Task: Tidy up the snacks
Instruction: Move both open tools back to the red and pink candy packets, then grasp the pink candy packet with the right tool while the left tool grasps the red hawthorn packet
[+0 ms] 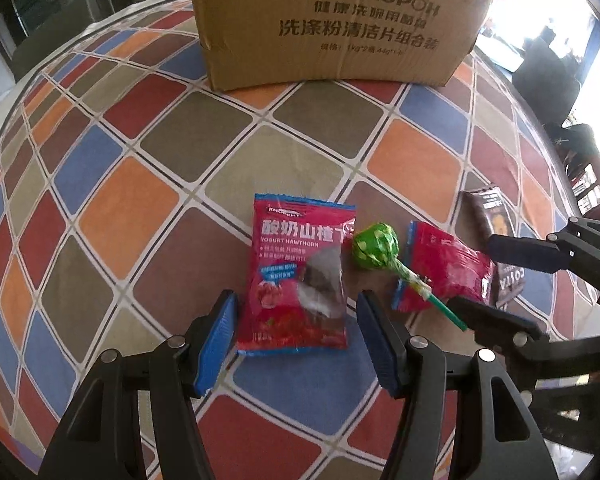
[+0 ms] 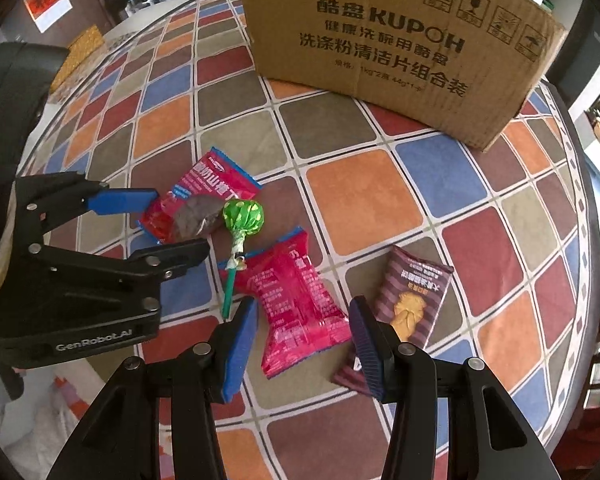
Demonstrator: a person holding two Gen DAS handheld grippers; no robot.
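Observation:
Two red yogurt-hawthorn packets, a green lollipop (image 1: 374,249) (image 2: 243,218) and a brown striped snack packet (image 2: 410,300) (image 1: 496,216) lie together on the chequered tablecloth. My left gripper (image 1: 296,340) (image 2: 162,226) is open and points down, with its blue pads on either side of the left red packet (image 1: 296,276) (image 2: 204,200). My right gripper (image 2: 304,344) (image 1: 500,284) is open too and straddles the other red packet (image 2: 300,304) (image 1: 444,268). Its right finger covers the brown packet's near corner. The lollipop stick runs between the two red packets.
A large cardboard box (image 1: 332,20) (image 2: 396,48) stands at the far side of the table (image 2: 356,192). A dark chair back (image 2: 20,72) is beyond the table's left edge. The round table edge curves close on the right.

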